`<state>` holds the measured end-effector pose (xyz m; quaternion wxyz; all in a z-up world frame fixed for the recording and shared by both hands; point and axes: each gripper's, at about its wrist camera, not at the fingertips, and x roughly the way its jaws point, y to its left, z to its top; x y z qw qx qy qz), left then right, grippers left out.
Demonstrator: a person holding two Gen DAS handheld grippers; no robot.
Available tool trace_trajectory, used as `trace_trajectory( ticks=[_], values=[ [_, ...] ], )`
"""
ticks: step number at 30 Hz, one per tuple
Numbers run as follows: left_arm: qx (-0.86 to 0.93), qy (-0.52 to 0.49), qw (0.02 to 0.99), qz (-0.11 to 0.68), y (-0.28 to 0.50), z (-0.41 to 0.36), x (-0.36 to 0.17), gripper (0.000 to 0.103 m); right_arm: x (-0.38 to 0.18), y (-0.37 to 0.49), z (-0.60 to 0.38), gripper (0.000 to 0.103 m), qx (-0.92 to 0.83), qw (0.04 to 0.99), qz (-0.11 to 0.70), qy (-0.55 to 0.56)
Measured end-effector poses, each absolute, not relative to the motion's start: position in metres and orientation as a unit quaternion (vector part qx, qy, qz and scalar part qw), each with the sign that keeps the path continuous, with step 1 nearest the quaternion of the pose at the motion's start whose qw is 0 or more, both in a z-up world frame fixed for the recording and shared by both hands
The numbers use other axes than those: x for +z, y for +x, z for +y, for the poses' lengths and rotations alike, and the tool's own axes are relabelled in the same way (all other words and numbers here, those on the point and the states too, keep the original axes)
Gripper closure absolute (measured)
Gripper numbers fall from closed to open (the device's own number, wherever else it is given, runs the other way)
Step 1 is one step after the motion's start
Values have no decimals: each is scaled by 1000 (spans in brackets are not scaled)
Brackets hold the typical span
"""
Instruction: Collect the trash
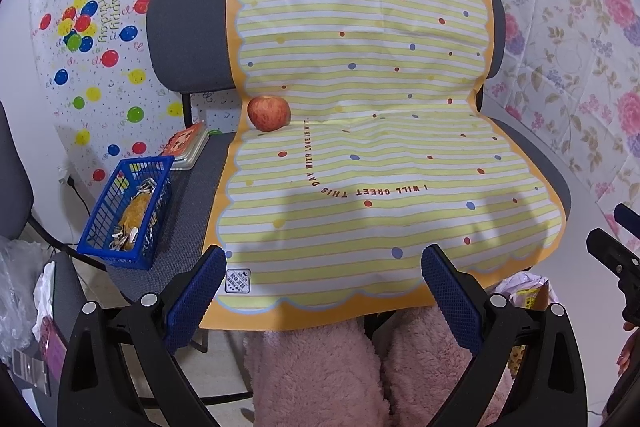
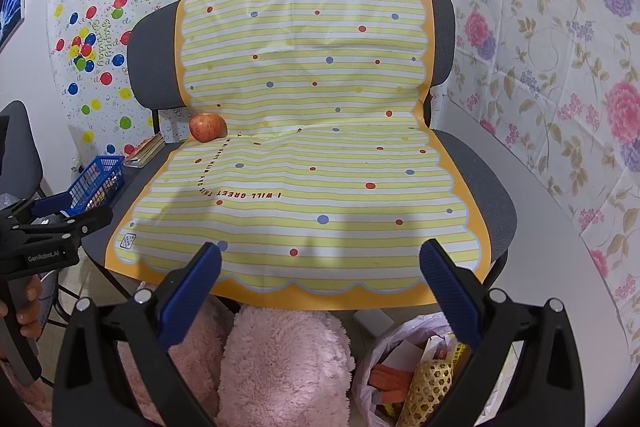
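Observation:
A grey chair (image 1: 188, 39) is draped with a yellow striped sheet (image 1: 360, 167). A red apple (image 1: 269, 113) rests on the sheet at the seat's back left; it also shows in the right wrist view (image 2: 206, 127). A blue basket (image 1: 128, 211) holding an orange peel and seed shells stands on the seat's left edge. My left gripper (image 1: 324, 259) is open and empty before the sheet's front edge. My right gripper (image 2: 320, 255) is open and empty over the sheet's front. A white trash bag (image 2: 404, 359) with wrappers sits on the floor below right.
A flat packet with a red label (image 1: 186, 143) lies behind the basket. Pink fluffy legs (image 2: 280, 359) are under both grippers. Balloon-print and floral sheets cover the walls. Another chair (image 1: 12, 179) with plastic wrapping stands at the left.

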<state>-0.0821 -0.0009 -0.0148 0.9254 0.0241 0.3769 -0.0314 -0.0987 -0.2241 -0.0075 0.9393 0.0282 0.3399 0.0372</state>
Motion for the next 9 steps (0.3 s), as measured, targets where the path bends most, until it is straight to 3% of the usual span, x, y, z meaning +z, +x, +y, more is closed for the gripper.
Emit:
trace_trajectory(
  ticks=[9],
  values=[
    [-31, 24, 912, 407, -33, 4, -49, 6, -40, -52, -249, 6, 15, 932, 362, 31]
  ],
)
